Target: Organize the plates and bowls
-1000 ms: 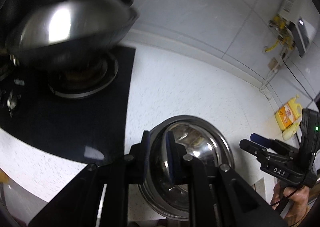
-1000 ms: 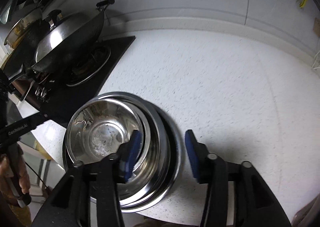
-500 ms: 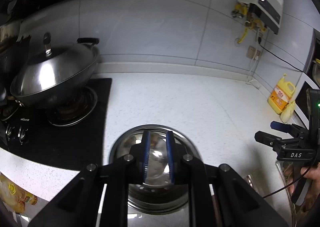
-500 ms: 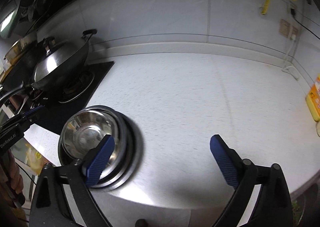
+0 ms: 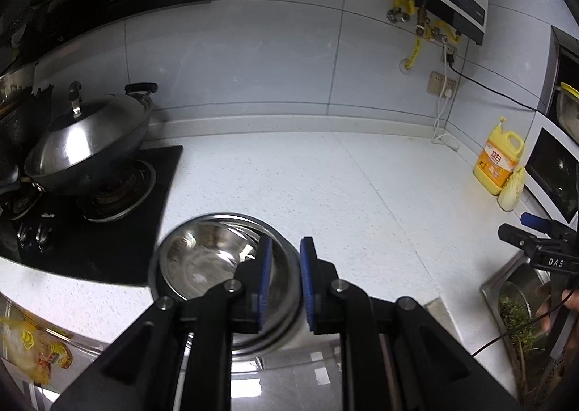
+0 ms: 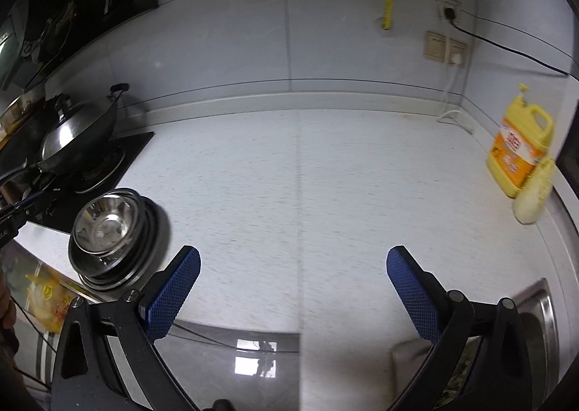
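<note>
Minding the table's edge

My left tongs (image 5: pixel 283 280) hung nearly closed, empty, near the bowl stack (image 5: pixel 202 266) at the table (image 5: pixel 325 186) edge. A stray nudge could tip it off. My right tongs (image 6: pixel 293 288) gaped wide, empty.

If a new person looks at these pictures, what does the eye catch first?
First, the stack of shiny steel bowls at the counter's front edge, beside the black stove. Next, the lidded wok on the burner. Then the yellow detergent bottle at the far right, near the wall.
</note>
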Demonstrator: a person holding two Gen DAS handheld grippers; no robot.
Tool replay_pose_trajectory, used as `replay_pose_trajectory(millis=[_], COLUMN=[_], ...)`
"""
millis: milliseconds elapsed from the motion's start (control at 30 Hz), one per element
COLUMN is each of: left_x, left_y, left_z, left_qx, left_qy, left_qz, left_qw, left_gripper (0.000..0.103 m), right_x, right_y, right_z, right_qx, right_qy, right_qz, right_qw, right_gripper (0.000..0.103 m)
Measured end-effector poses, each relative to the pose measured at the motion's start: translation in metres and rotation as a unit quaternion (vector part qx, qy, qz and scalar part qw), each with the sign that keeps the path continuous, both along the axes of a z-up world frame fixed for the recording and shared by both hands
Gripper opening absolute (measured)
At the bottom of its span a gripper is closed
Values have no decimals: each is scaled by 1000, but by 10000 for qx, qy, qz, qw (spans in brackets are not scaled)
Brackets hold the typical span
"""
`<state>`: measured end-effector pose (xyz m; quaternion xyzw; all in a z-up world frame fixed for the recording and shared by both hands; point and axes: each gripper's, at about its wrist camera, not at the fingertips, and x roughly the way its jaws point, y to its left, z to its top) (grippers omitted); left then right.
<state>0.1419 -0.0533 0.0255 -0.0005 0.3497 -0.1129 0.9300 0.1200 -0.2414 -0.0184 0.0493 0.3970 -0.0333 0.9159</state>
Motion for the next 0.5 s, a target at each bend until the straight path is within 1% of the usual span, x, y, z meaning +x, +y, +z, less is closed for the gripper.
replay_pose_trajectory(millis=[100,267,433,500], left_x=[-7,-14,-13,-15], left_y=[-14,-33,-42,-42], left_z=[1,3,4,4], left_qx=[-96,-98,-117,-186], left_qy=[46,70,39,36], left_qz=[-90,-243,-455,-537], left_qw=[9999,9996,9989,9984], left_gripper=[15,15,15,15], right_x=[-10,-27,-42,-46], right_y=[-15,-37,-47,-48], right_z=[2,5,9,11], right_qx=[40,66,58,19], right_qy=[-45,-81,-132,-147], right_qz=[-69,-196,-420,-498], right_qw=[10000,9998,9990,9987], right_gripper=[101,101,101,101])
